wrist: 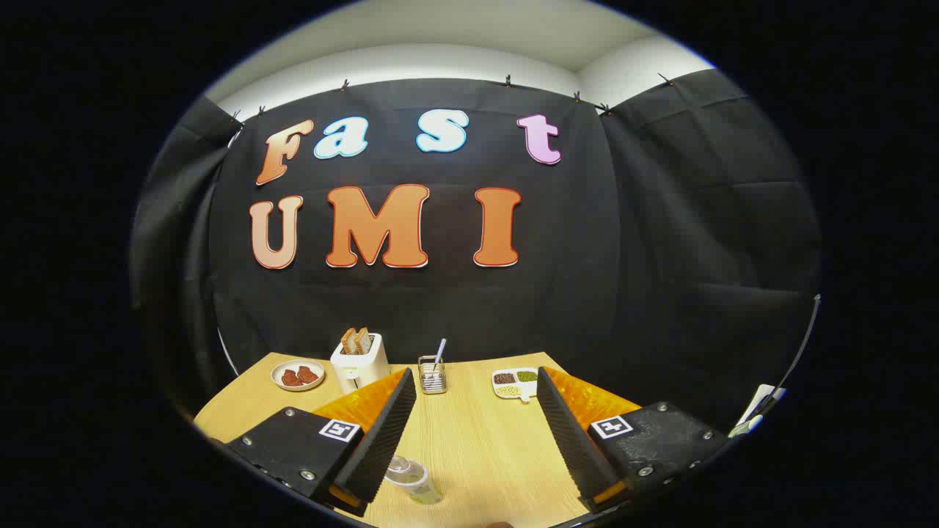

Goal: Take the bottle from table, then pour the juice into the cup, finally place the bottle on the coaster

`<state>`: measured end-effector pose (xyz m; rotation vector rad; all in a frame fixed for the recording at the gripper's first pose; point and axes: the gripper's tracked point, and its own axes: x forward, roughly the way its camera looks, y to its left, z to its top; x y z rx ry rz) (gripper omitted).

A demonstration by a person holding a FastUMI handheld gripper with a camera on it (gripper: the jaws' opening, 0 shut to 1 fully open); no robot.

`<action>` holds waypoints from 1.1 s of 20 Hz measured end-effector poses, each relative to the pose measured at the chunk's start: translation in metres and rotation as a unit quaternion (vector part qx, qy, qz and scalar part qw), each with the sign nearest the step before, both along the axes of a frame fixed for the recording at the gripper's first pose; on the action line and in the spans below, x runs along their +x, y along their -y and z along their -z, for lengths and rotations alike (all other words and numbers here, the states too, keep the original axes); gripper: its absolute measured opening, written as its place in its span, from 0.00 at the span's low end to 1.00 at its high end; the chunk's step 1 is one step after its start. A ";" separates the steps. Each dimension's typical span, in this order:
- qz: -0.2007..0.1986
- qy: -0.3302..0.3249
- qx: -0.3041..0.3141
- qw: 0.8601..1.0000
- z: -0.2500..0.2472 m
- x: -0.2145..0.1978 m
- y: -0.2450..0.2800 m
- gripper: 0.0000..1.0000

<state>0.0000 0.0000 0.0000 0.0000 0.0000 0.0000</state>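
Two fingers of the gripper (475,381) stand spread wide apart, grasping nothing. Below, the bottle (414,480) stands on the wooden table (477,447), just beside one finger.

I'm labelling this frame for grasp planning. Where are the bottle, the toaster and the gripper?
bottle (413,478): gripper view, on its clear body.
toaster (359,364): gripper view, on its white front.
gripper (469,429): gripper view, midway between its open, empty fingers.
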 end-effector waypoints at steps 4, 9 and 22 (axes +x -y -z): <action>0.000 -0.002 -0.002 1.000 0.002 -0.006 0.003 0.99; 0.010 0.002 -0.004 1.000 0.000 -0.018 0.015 0.99; 0.009 0.005 -0.044 0.999 0.000 -0.031 0.008 0.99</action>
